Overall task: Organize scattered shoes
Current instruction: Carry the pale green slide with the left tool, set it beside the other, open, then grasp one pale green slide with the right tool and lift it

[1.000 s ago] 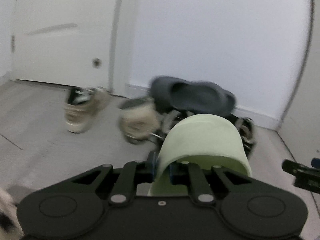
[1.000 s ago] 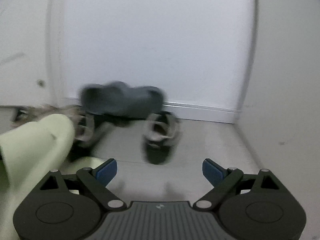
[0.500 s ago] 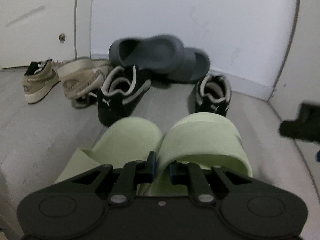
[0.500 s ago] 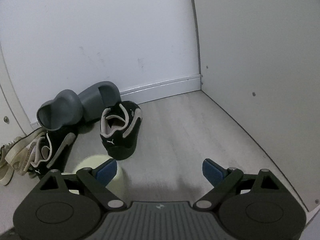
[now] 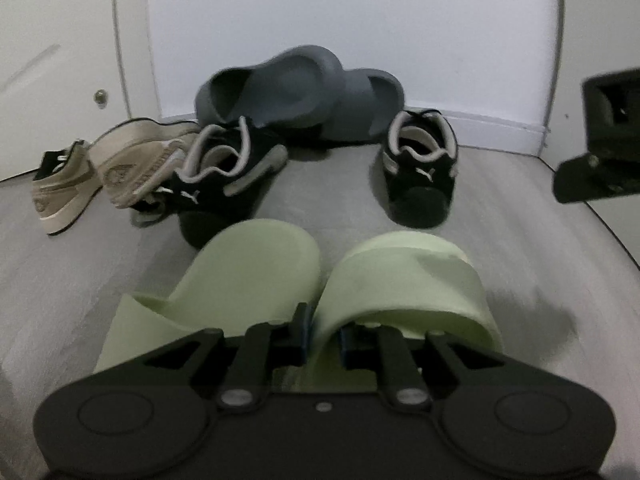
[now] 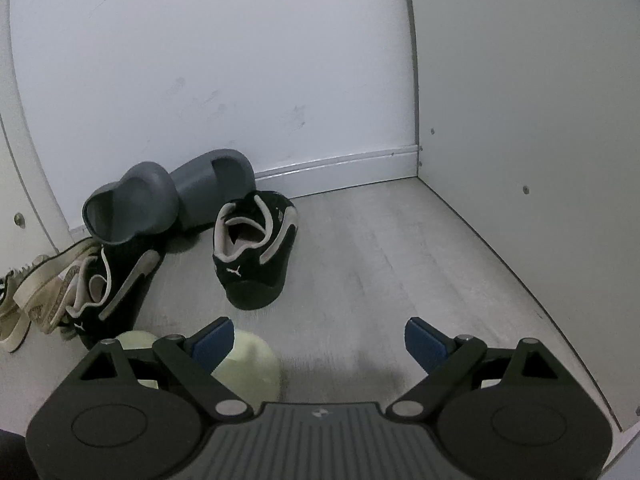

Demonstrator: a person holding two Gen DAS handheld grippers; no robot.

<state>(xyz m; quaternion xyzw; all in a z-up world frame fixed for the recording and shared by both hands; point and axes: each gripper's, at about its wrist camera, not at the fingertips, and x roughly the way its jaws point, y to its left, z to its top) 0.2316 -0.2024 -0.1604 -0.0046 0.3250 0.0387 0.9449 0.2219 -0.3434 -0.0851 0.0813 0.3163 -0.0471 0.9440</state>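
Observation:
In the left wrist view my left gripper (image 5: 323, 336) is shut on the inner strap edge of a pale green slide (image 5: 416, 284). It lies low beside its twin green slide (image 5: 248, 276) on the grey floor. Beyond them are two black sneakers (image 5: 224, 188) (image 5: 420, 172), two grey slides (image 5: 280, 88) by the wall, and two beige sneakers (image 5: 64, 188) at the left. My right gripper (image 6: 320, 340) is open and holds nothing, hovering over bare floor. The toe of a green slide (image 6: 248, 364) shows under its left finger, with a black sneaker (image 6: 256, 248) ahead.
White walls meet in a corner (image 6: 416, 156) at the back right, and a white panel (image 6: 520, 160) closes the right side. A door with a small knob (image 5: 100, 97) stands at the left. Bare floor (image 6: 400, 248) lies right of the black sneaker.
The left gripper brought the green slide down from in front of the shoe pile to rest beside the other green slide. The right gripper swung right and tilted down toward the corner floor.

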